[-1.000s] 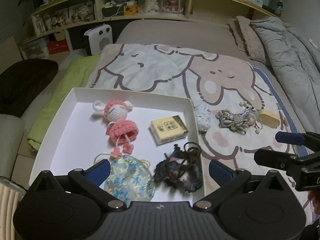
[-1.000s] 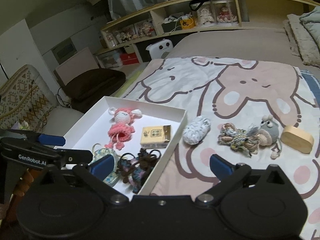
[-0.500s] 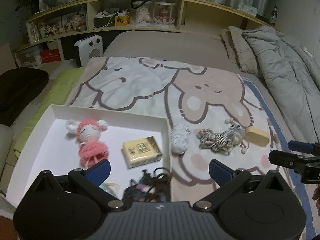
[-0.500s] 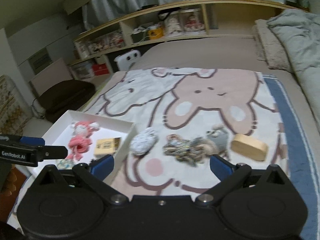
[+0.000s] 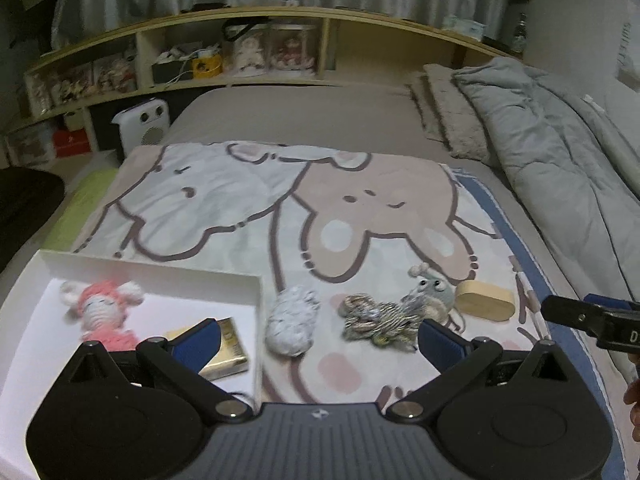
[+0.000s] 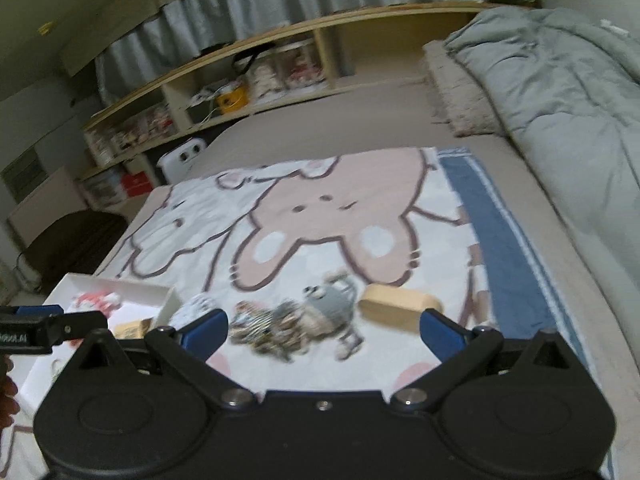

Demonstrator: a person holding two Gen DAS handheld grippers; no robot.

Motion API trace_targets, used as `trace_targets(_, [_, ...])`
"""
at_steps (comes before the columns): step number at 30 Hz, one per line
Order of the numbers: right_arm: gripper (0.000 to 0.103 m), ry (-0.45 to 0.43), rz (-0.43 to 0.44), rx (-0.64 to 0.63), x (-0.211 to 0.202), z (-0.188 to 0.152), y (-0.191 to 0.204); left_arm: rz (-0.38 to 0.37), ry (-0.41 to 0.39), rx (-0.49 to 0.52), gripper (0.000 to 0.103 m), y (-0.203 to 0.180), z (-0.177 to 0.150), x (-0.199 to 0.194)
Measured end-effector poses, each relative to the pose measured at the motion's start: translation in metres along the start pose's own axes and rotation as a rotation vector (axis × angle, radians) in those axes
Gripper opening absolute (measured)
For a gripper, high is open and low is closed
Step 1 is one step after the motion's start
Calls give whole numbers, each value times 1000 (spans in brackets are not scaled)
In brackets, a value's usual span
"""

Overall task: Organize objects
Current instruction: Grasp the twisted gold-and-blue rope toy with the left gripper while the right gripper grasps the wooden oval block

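Observation:
A white tray (image 5: 160, 276) lies at the left on the cartoon blanket, holding a pink crochet doll (image 5: 102, 312) and a gold box (image 5: 226, 346). Right of the tray on the blanket lie a grey-white yarn ball (image 5: 290, 322), a striped yarn bundle (image 5: 380, 320), a grey crochet mouse (image 5: 432, 290) and a tan oval case (image 5: 486, 300). My left gripper (image 5: 320, 340) is open, hovering near the yarn ball. My right gripper (image 6: 324, 330) is open above the bundle (image 6: 272, 326) and mouse (image 6: 332, 300), with the case (image 6: 400, 306) just beyond.
A grey quilt (image 5: 560, 152) is piled along the bed's right side. A wooden headboard shelf (image 5: 256, 60) full of small items runs behind. A white heater (image 5: 142, 128) and a dark cushion (image 5: 24, 200) stand off the bed at left.
Both grippers have swung right, away from the tray and toward the loose items on the blanket. The tray's near contents have dropped out of the left view. Both stay open.

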State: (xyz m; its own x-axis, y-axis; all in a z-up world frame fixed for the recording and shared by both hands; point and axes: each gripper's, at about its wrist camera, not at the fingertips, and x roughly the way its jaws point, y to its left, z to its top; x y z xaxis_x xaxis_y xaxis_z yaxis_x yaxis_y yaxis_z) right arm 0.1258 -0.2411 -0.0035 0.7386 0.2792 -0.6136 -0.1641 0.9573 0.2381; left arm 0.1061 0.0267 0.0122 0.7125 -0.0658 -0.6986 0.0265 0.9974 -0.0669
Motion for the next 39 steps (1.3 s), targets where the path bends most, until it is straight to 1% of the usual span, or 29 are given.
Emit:
trace_targets(11, [103, -56, -73, 89, 32, -9, -37, -33, -44, 16, 103, -44, -10, 47])
trace_targets(17, [103, -76, -134, 172, 55, -19, -55, -55, -54, 72, 103, -63, -23, 74])
trace_targets(19, [103, -84, -142, 200, 63, -23, -59, -68, -50, 88, 103, -66, -27, 84])
trace_targets(23, [103, -99, -158, 220, 79, -32, -66, -97, -41, 119, 103, -68, -35, 100])
trace_targets(27, [103, -70, -149, 251, 93, -35, -73, -93, -51, 145, 103, -68, -41, 115])
trace_targets(32, [103, -73, -135, 269, 107, -33, -69, -107, -57, 120, 103, -60, -45, 133])
trace_targets(36, [103, -50, -120, 285, 122, -32, -62, -96, -46, 94, 103, -52, -49, 148])
trace_targets(39, [103, -26, -135, 287, 133, -32, -55, -92, -31, 63, 103, -44, -52, 158])
